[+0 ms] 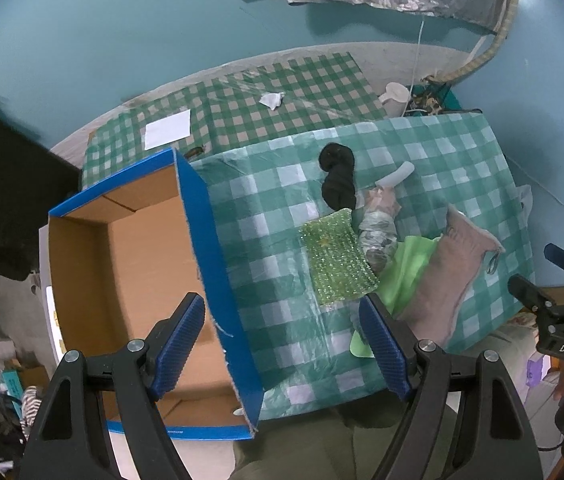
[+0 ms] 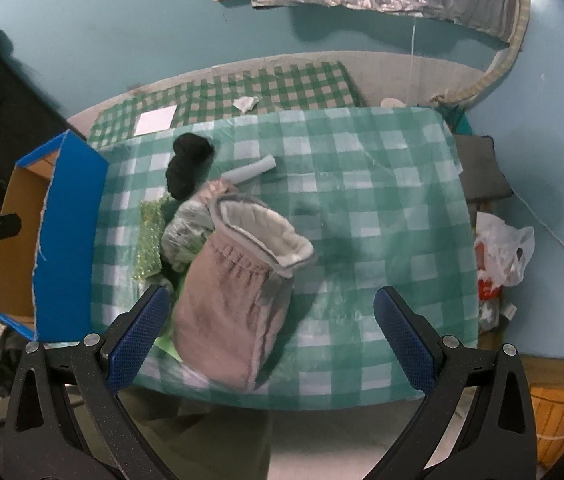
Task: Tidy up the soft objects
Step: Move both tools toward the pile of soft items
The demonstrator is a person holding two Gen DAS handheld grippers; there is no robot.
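Left wrist view: the left gripper [image 1: 282, 344] hangs above the near edge of a table draped in a teal-and-white checked cloth [image 1: 461, 160], its blue ribbed fingers [image 1: 180, 344] spread wide and holding nothing. Under its left finger sits an empty cardboard box with blue outer walls [image 1: 218, 264]. To the right lies the heap of soft things: a sparkly green rectangular scrubbing pad [image 1: 335, 258], a twisted black sock bundle [image 1: 337, 178], a pale rolled cloth tube [image 1: 397, 174], a crumpled grey-patterned plastic-wrapped bundle [image 1: 377, 236], a lime-green sheet [image 1: 405, 272] and a dusty-pink quilted fabric pouch [image 1: 453, 268]. The sorting appears to be at its start, with nothing boxed yet. The right gripper [image 1: 553, 292] shows at the frame's right edge, off the table.

Right wrist view: the right gripper [image 2: 272, 336] hovers over the table's near side, fingers [image 2: 405, 340] parted wide and empty, the pink pouch [image 2: 238, 304] lying just beside its left finger. The likely next move is a descent onto the pouch, a pinch of its fabric, then a carry leftward to the box [image 2: 70, 232].
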